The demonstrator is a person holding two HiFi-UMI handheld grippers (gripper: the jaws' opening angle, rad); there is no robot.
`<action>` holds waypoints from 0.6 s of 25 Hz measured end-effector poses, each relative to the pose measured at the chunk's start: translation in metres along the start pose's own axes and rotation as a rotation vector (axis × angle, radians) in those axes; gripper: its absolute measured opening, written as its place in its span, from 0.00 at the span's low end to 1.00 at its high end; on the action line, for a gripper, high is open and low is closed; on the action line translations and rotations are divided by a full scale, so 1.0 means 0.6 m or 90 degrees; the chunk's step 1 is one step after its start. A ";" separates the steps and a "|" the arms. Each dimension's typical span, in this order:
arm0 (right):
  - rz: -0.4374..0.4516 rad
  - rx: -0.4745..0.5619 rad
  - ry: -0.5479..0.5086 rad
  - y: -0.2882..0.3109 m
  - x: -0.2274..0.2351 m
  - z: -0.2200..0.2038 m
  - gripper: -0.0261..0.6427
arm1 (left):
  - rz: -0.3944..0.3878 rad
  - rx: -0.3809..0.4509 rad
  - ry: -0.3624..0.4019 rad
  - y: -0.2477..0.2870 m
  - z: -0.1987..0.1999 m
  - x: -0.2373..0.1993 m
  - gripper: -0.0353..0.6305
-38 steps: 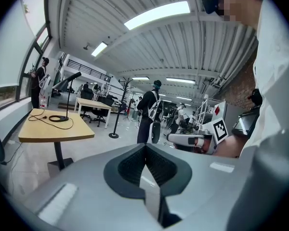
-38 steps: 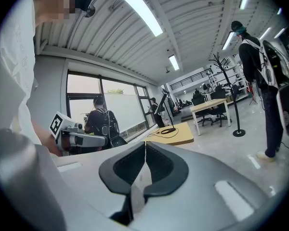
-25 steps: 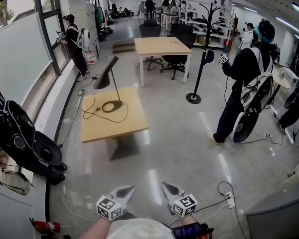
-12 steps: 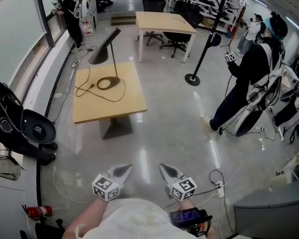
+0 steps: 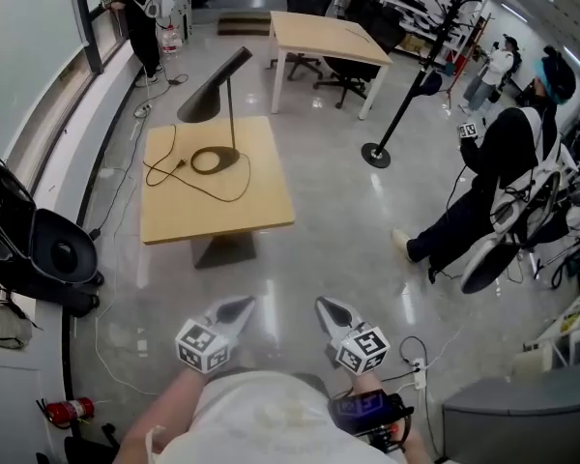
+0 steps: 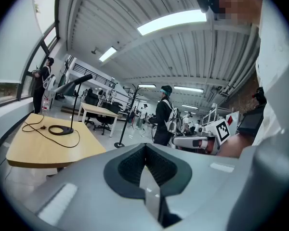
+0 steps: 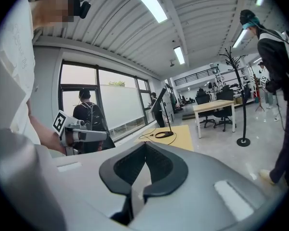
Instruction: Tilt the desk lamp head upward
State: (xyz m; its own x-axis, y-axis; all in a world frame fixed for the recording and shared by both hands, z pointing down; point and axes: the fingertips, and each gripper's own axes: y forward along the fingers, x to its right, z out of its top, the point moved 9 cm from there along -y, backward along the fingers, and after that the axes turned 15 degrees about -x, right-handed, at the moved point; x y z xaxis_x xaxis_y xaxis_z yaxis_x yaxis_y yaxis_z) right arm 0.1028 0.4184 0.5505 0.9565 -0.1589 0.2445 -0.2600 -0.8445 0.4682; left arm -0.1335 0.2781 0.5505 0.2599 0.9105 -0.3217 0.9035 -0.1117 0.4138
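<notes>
A black desk lamp stands on a low wooden table [image 5: 217,211] ahead of me. Its cone-shaped head [image 5: 213,93] slopes down to the left, on a thin stem above a round base [image 5: 213,159]. The lamp's cord loops across the tabletop. My left gripper [image 5: 235,309] and right gripper [image 5: 330,310] are held close to my body, far short of the table. Both are shut and hold nothing. The left gripper view shows the lamp head [image 6: 73,84] at far left beyond the shut left gripper [image 6: 145,146]. In the right gripper view the lamp base [image 7: 164,134] lies beyond the shut right gripper [image 7: 145,145].
A black coat stand [image 5: 403,100] rises to the right of the table. A person in black [image 5: 488,187] stands further right. A larger table [image 5: 331,35] with office chairs lies behind. Black seats [image 5: 48,249] line the left wall; a power strip [image 5: 416,375] and cables cross the floor.
The view has advanced and tilted down, so the lamp table looks nearer and larger. Both grippers stay shut and side by side near my body.
</notes>
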 end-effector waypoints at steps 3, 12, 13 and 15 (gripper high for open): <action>0.006 -0.002 -0.007 0.034 0.010 0.024 0.06 | 0.013 0.002 -0.005 -0.005 0.009 -0.031 0.06; 0.075 -0.031 -0.039 0.130 0.044 0.079 0.06 | 0.075 0.008 -0.038 -0.001 0.030 -0.094 0.06; 0.084 -0.038 -0.045 0.141 0.054 0.083 0.06 | 0.082 0.008 -0.042 0.005 0.033 -0.099 0.06; 0.101 -0.049 -0.058 0.160 0.078 0.094 0.06 | 0.098 0.008 -0.049 0.022 0.043 -0.107 0.06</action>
State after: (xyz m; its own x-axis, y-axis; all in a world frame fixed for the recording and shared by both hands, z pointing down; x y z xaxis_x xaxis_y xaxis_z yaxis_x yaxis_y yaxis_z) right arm 0.1302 0.3010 0.5592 0.9097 -0.3357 0.2445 -0.4148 -0.7638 0.4946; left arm -0.1295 0.2081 0.5546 0.4205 0.8491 -0.3199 0.8550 -0.2527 0.4529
